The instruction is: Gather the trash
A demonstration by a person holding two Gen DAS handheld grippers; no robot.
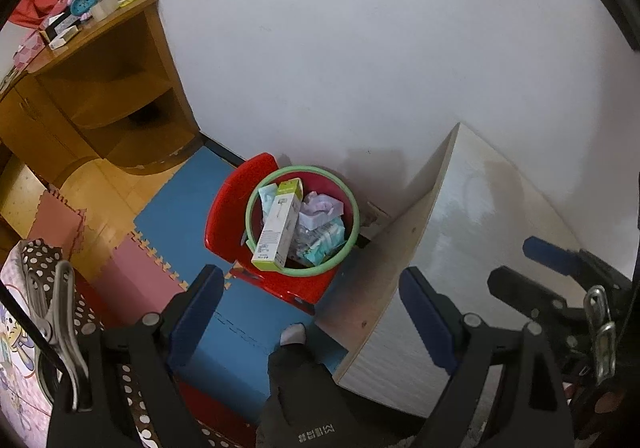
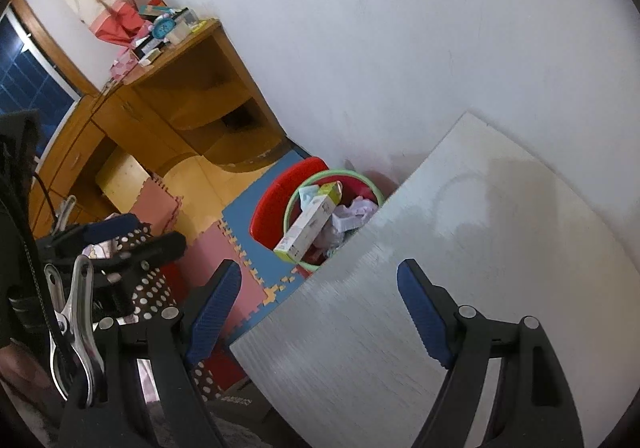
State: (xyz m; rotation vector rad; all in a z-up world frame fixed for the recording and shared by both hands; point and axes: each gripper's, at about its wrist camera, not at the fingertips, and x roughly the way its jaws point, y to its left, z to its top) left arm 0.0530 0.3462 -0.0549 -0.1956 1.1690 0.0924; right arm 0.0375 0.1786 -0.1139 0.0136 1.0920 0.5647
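— Both grippers, left (image 1: 316, 308) and right (image 2: 324, 308)?
— Jaws wide apart, nothing between them.
— Trash?
— Boxes and wrappers in the bin (image 1: 256, 244) on a red chair (image 1: 224, 216), beside the tabletop (image 1: 472, 248).

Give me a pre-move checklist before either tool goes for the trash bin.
1. Left tool open with nothing between its fingers: ok.
2. Right tool open with nothing between its fingers: ok.
3. Bin upright on the red stool: ok.
4. Contents inside the rim: not ok, the long box sticks out above the green rim.
5. Clear path for the right tool: not ok, the white tabletop hides part of the bin.
6. Loose trash on the floor mats: cannot tell.
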